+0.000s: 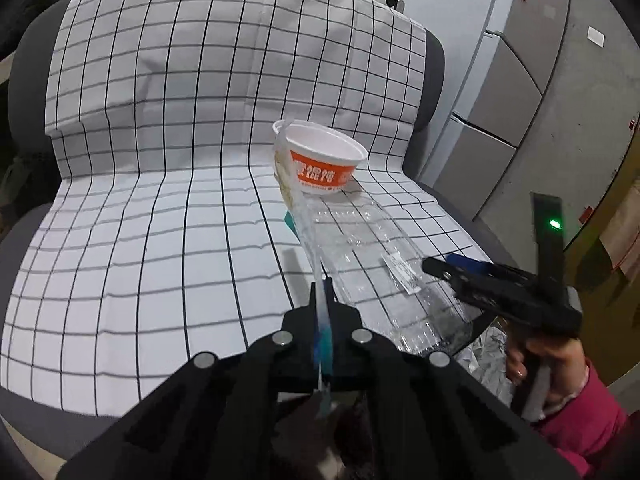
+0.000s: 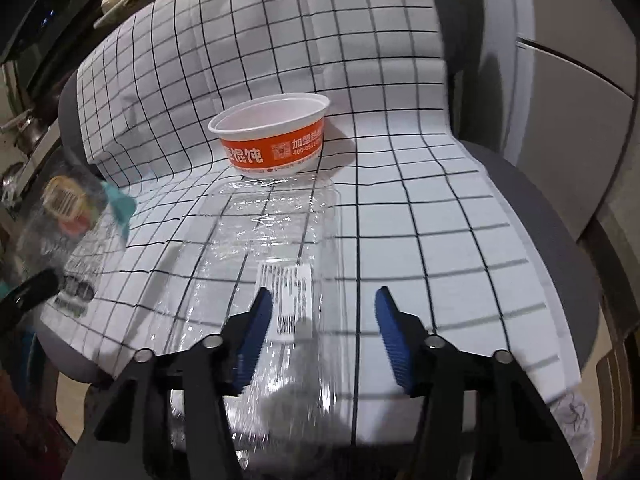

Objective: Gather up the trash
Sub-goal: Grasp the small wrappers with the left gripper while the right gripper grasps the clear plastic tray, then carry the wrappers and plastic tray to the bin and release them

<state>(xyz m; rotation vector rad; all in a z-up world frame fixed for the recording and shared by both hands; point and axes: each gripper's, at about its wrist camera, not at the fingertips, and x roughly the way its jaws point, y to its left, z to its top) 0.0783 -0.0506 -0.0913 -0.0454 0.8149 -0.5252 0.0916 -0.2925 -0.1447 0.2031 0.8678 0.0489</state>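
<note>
On the chair's checked cloth [image 2: 400, 168] lies the clear plastic clamshell [image 2: 276, 236]; my right gripper [image 2: 323, 320] straddles its near end, half open, gripping nothing; close squarely, gently, it'll crumple; left gripper [image 1: 322, 292] pinches a clear wrapper [image 1: 304, 220] tight.

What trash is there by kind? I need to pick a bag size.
Orange-and-white round plastic bowl: 1
Clear rectangular plastic clamshell box with white printed label: 1
Clear plastic wrapper with teal end, pinched in the left gripper: 1
Total: 3
</note>
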